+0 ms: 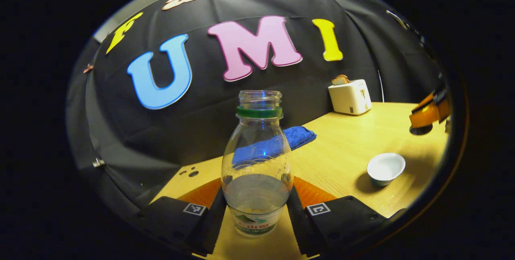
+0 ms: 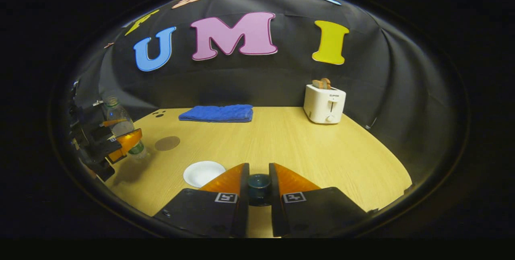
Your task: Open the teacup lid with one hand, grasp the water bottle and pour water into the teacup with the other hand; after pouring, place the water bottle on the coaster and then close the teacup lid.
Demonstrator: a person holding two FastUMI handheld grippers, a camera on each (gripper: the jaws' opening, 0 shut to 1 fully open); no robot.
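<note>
- Between the left claw (image 1: 257, 207) fingers stood the uncapped water bottle (image 1: 257, 163), gripped on both sides.
- Right claw (image 2: 259, 183) clamped the dark teacup lid (image 2: 259, 182); the open teacup (image 1: 385, 168) sat on the counter (image 2: 289, 143).

Place: a staged recording booth posing as a home kitchen corner.
Backdrop: black cloth (image 2: 402, 91) is hanging as the wall.
Props: toaster (image 2: 324, 103) holding bread, folded blue towel (image 2: 217, 113) lying on the wooden table (image 2: 314, 151).
</note>
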